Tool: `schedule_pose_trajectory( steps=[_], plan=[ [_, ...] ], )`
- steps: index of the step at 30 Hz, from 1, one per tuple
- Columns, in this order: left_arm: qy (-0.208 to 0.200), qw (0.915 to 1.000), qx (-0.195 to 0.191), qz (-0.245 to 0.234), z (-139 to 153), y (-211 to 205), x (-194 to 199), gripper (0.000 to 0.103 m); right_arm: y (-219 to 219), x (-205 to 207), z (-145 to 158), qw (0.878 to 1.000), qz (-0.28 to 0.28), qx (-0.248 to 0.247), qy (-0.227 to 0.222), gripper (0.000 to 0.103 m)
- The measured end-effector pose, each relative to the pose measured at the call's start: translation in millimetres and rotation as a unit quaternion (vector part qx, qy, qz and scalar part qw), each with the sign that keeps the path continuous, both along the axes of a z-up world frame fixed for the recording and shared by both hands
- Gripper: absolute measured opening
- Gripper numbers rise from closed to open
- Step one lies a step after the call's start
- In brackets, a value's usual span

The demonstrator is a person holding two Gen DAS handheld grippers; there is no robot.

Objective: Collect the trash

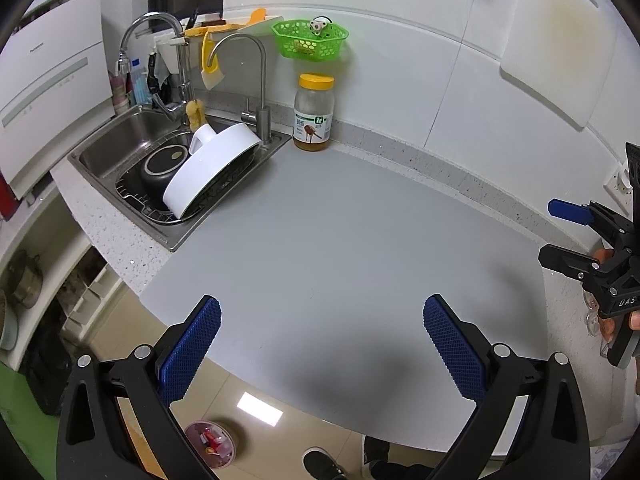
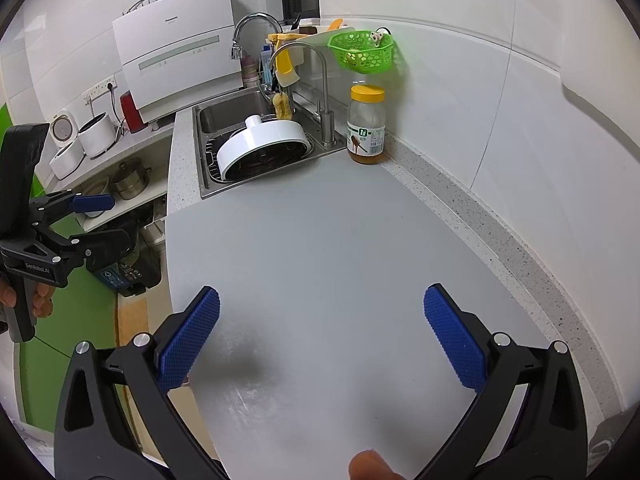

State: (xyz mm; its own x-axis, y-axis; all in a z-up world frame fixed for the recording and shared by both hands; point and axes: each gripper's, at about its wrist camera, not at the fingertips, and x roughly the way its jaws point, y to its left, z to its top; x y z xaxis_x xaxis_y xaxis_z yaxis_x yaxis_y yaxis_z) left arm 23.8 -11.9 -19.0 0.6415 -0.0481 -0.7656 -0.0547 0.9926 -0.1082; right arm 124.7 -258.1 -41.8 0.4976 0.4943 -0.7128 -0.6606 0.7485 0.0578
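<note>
Both grippers, left (image 1: 322, 354) and right (image 2: 322, 350), hang spread and empty over the bare grey mat (image 1: 340, 240); collecting looks finished, with only the honey jar (image 1: 313, 112) at 12 o'clock.

Honey jar (image 1: 313, 112) beside sink (image 1: 132, 136), green basket (image 1: 310, 38) above

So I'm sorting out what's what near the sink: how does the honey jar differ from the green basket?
The honey jar stands upright on the countertop against the wall; the green basket hangs on the wall above it. The jar is clear with a yellow lid and a little amber honey at the bottom; the basket is bright green, perforated and open-topped. The jar is tall and narrow, the basket wide and shallow. Both sit just right of the sink.
</note>
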Motion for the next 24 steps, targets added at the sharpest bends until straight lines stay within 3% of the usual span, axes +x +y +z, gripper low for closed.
schedule_pose_trajectory(
  steps=[24],
  plan=[
    [-0.003, 1.0, 0.007, -0.004, 2.5, -4.6, 1.8, 0.097, -2.1, 3.0, -2.0, 1.0, 0.002, -0.002, 0.0, 0.1]
  ],
)
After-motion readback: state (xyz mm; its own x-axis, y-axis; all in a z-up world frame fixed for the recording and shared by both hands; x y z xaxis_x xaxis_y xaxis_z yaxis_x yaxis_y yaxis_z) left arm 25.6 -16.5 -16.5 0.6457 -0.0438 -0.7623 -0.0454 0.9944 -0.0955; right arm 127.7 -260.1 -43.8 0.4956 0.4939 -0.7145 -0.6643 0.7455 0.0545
